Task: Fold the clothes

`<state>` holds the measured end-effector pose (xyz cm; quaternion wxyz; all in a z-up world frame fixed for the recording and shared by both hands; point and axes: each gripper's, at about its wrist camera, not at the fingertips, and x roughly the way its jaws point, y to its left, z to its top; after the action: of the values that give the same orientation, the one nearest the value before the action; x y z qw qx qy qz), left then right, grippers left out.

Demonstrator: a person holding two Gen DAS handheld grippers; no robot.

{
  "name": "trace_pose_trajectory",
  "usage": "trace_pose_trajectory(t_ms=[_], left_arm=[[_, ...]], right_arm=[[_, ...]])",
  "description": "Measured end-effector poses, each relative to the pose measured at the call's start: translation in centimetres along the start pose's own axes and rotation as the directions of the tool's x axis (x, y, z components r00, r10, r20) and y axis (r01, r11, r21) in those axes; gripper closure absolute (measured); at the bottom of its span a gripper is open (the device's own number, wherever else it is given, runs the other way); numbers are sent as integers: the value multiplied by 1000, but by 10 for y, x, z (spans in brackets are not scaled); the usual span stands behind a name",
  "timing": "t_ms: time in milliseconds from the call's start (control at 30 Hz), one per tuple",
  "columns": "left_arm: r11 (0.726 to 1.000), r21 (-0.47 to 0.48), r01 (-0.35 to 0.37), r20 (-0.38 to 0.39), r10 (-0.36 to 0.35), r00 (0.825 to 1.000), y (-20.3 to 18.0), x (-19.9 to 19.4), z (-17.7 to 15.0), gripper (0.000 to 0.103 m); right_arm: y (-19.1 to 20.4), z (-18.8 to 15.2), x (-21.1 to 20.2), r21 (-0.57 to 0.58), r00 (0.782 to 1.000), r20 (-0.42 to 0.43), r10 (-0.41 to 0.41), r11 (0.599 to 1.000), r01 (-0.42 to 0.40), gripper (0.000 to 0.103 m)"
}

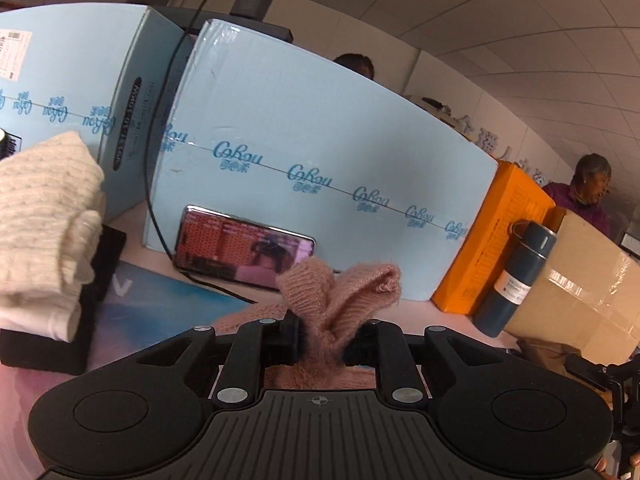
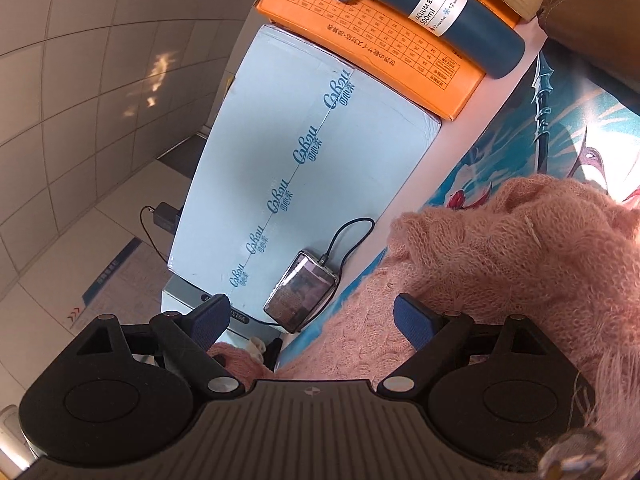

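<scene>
My left tongs [image 1: 322, 334] pinch a bunch of the fuzzy pink knitted sweater [image 1: 340, 296] at lower centre; my right tongs [image 2: 316, 320] stand wide and empty. The thin bunch may slip out when I pull.

I'm seeing the pink sweater [image 2: 520, 264] running off the right edge, and the left gripper [image 1: 323, 334] is hiding its own pads inside the bunched wool.
</scene>
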<state>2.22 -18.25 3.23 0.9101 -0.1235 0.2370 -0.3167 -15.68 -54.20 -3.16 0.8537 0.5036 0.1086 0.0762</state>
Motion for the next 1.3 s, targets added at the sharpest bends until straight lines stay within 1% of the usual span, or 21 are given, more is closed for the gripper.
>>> trace_pose_trajectory(t_ms=[100, 133, 200, 233, 267, 367, 433, 533, 600, 667, 733, 767, 833, 900, 967, 1033, 1100, 1200, 1233, 1267, 1300], left_arm=[[1000, -1, 14, -57, -14, 998, -15, 17, -17, 81], [1000, -4, 29, -79, -29, 996, -17, 22, -23, 76], [993, -68, 96, -93, -102, 990, -14, 24, -30, 52], [986, -105, 133, -95, -143, 985, -12, 25, -33, 30], [971, -151, 183, -77, -196, 978, -8, 25, -35, 20], [928, -249, 276, -40, -295, 955, 0, 25, -38, 20], [903, -304, 302, -57, -334, 941, 3, 30, -43, 20], [906, -316, 281, -141, -337, 931, 1, 42, -48, 20], [907, -305, 290, -143, -345, 928, 1, 43, -48, 20], [877, -342, 339, -98, -392, 915, 6, 34, -44, 20], [830, -353, 432, 36, -449, 893, 18, 15, -37, 18], [828, -342, 445, 101, -438, 893, 25, 4, -32, 15], [879, -325, 348, 196, -298, 934, 35, -16, -27, 10], [930, -328, 165, 213, -97, 972, 42, -25, -25, 9], [955, -297, 7, 131, 33, 991, 45, -17, -23, 9], [963, -250, -103, 18, 111, 994, 46, -3, -25, 9], [968, -213, -136, -71, 124, 990, 46, 11, -30, 9], [986, -123, -112, -101, 100, 990, 38, 17, -36, 11], [989, -103, -107, -107, 96, 990, 36, 18, -37, 19], [990, -91, -105, -113, 94, 989, 34, 18, -38, 40], [992, -78, -102, -118, 93, 989, 32, 18, -39, 51]], right_arm=[[0, -1, 0, -2, 1000, -3, 2, 1000, -2, 14], [0, -1, 0, -2, 1000, -3, 4, 1000, -4, 14], [0, -1, 0, 0, 1000, -4, 8, 1000, -8, 14], [0, 0, 0, 1, 1000, -4, 10, 1000, -10, 14], [-1, 0, 0, 1, 1000, -5, 12, 1000, -12, 14], [0, 0, 0, -1, 1000, -3, 16, 1000, -16, 14], [1, -1, -1, -3, 1000, -3, 17, 1000, -17, 14], [2, -1, 0, -8, 1000, -4, 15, 1000, -15, 14], [1, -2, 0, -13, 1000, -7, 10, 1000, -10, 14], [2, -2, -1, -19, 1000, -4, 6, 1000, -6, 14], [3, -3, -3, -26, 1000, 4, 15, 1000, -14, 14], [3, -3, -4, -27, 1000, 9, 22, 999, -21, 14], [3, -2, -6, -22, 999, 19, 45, 999, -44, 14], [1, -2, -6, -6, 998, 21, 60, 998, -60, 14], [-2, -1, -5, 15, 999, 26, 28, 999, -29, 14], [-7, 0, -3, 41, 1000, 31, 0, 999, -1, 14], [-12, 2, -2, 67, 999, 35, -14, 998, 12, 15], [-14, 2, -4, 79, 999, 40, 1, 997, -5, 14], [-14, 2, -5, 81, 999, 39, 8, 997, -11, 14], [-14, 2, -5, 81, 999, 38, 11, 997, -14, 14], [-14, 2, -6, 81, 999, 37, 15, 997, -18, 14]])
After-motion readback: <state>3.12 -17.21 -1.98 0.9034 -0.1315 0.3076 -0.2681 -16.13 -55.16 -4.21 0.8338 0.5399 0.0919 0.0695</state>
